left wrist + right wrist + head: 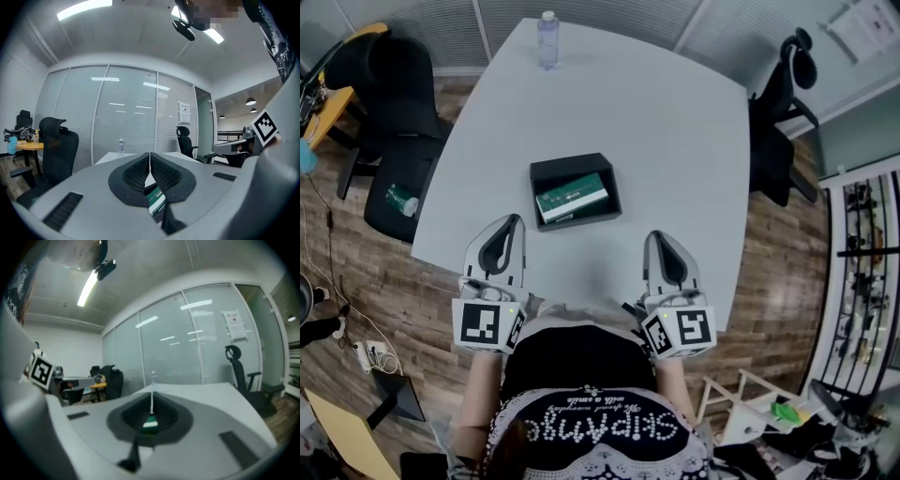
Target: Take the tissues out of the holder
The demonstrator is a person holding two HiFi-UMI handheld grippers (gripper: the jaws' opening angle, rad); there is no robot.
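The green tissue pack (572,197) lies flat inside the black holder (546,172), an open, shallow box in the middle of the white tabletop (675,141). Both grippers hover at the near edge, well short of it. The left gripper (516,219) has its jaws pressed together on nothing, and so does the right gripper (657,235). Each gripper view shows only a thin seam between the pads, with the pack lying beyond them.

Neither tool can take anything until its jaws part. The likelier trouble comes later: the pack seems to sit close to the holder's walls, so a lift with one gripper may drag the light box up or across the tabletop unless the other gripper pins it. A pinch on the wrapper alone could also slip off.

The pack carries pale print on its green face – too small to read. A sheet on the glass wall (184,112) is just as illegible. A water bottle (547,39) stands at the far edge.
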